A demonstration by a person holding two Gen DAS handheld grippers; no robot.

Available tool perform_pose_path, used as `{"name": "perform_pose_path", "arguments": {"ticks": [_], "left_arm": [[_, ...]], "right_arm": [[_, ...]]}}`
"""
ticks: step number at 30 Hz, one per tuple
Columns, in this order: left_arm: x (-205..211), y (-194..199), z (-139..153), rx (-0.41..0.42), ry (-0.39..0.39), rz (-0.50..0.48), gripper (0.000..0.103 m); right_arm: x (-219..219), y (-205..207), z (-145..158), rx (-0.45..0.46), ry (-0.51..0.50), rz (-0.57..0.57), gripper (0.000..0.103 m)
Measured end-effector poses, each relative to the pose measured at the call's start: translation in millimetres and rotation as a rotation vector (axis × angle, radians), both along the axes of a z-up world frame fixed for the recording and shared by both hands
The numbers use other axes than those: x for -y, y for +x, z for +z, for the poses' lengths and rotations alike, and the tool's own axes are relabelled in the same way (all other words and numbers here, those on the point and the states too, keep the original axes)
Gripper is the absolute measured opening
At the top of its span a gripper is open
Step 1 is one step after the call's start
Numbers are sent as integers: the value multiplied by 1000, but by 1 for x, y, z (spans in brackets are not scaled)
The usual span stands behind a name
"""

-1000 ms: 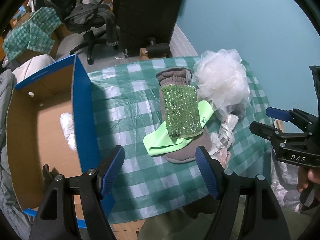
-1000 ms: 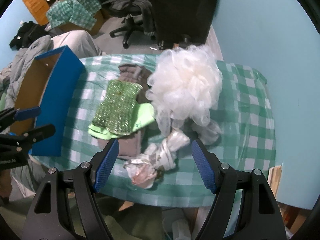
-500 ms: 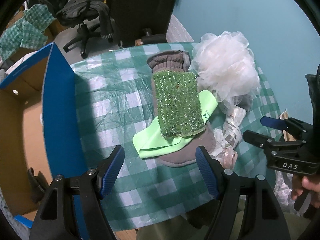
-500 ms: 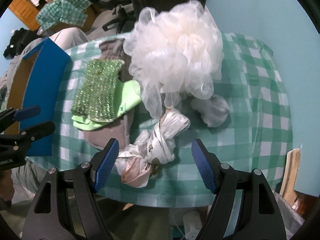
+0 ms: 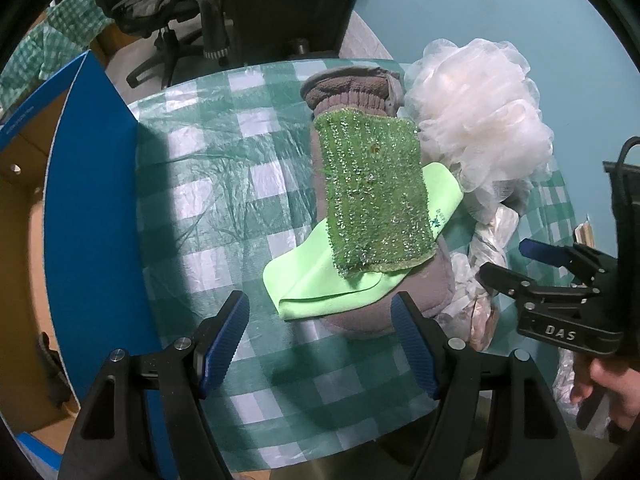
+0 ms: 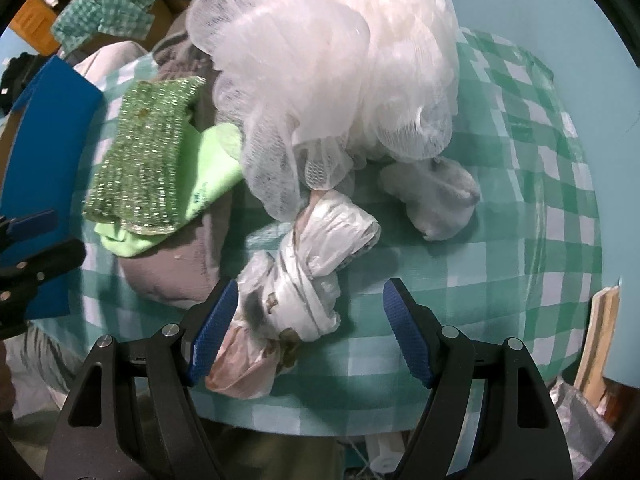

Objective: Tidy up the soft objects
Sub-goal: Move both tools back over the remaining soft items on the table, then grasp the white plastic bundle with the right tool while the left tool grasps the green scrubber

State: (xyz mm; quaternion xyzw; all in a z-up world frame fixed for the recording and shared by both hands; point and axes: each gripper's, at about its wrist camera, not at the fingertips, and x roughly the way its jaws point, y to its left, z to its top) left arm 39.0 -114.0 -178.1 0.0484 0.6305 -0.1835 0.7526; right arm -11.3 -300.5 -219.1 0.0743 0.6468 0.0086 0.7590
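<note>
Checked tablecloth [image 5: 224, 184], centre: glittery green scrub pad [image 5: 376, 196] atop lime cloth [image 5: 320, 280] atop grey mitten [image 5: 352, 92]; white mesh pouf [image 6: 332, 64] just right of the stack, knotted plastic bags [image 6: 316, 264] nearer. Blue-walled cardboard box [image 5: 88, 208] at the table's left edge. Left gripper [image 5: 320, 340] and right gripper [image 6: 308, 328]: both jaws wide, holding nothing, above the near items.
</note>
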Motion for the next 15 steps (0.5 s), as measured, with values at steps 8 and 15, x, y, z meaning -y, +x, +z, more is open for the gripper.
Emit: {"name": "perform_pose_path", "arguments": {"ticks": [8,15], "left_arm": [[8,12,-4,-12,-11,13,79],[17,26,-7,-27,-23,25,79]], "right_arm": [[2,1,-16,-16,0,22,67],[6,-3,-14,0,-11,89,41]]}}
